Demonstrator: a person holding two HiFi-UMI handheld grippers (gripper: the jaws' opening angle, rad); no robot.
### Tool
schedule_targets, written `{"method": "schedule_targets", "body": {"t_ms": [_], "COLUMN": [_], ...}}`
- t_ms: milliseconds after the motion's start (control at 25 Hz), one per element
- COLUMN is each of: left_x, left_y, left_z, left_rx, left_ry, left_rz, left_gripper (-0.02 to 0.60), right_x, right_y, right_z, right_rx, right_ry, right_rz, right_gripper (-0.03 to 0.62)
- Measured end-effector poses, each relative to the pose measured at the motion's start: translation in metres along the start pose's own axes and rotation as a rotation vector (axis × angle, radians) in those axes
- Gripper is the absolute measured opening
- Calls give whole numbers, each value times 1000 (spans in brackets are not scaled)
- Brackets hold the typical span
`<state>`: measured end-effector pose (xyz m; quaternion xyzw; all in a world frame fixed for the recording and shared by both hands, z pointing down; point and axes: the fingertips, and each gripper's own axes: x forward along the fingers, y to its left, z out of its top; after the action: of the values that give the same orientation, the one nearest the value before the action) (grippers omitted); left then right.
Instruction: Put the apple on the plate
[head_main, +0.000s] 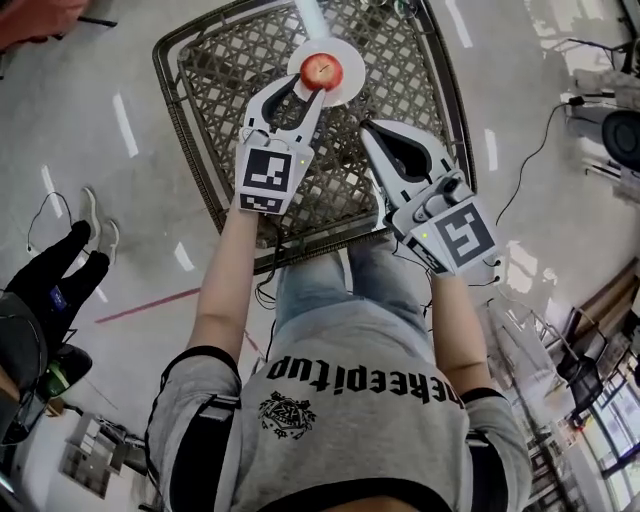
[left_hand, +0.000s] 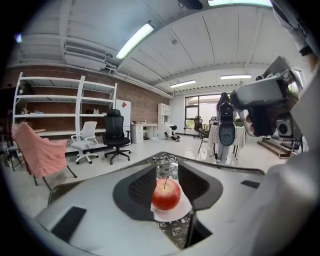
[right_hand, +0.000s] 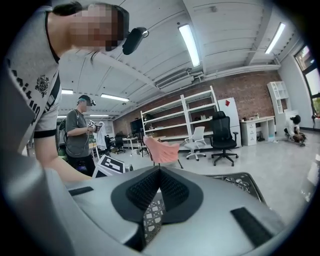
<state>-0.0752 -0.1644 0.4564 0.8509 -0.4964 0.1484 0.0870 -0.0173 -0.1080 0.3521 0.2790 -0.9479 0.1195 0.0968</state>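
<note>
- The apple sits centred on the white plate, atop the wicker table.
- Left gripper: jaws narrow, at the plate's near edge, gripping nothing.
- Right gripper: jaws together, empty.

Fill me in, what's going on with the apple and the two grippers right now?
A person holds a gripper in each hand over a lattice table. The apple sits on the white plate, just past the tips of the left gripper; its jaws are partly apart, narrower than the apple, and not gripping it. The right gripper hangs beside it, jaws shut and empty.
</note>
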Motion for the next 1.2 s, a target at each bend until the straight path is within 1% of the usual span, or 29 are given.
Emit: {"method": "schedule_targets", "body": {"t_ms": [240,360,560,760,960,1200], "left_x": [-32,-45,-71,-92,-112,-120], "left_y": [-9,-17,-31,-47,-58,-62], "left_z": [32,42,67,83,106,128], "left_rx": [-10,-5,2,-14,-2,-69], "left_ry": [-60,-73,-97,-121,-147,-160], "left_rz": [52,60,80,89,120,144], "left_gripper": [60,35,26,26,26,26], "right_x": [-8,-13,-21,-25,-33,-34], "right_y": [14,18,31,44,52,46], "right_z": [12,18,32,35,47,56], "right_rx": [-33,-43,-65,-85,-94,-82], "right_ry": [-13,-21,-36,-49,-75,-86], "right_rz": [50,68,105,153,192,224], "right_gripper": [-5,-5,-5,-5,-5,-5]}}
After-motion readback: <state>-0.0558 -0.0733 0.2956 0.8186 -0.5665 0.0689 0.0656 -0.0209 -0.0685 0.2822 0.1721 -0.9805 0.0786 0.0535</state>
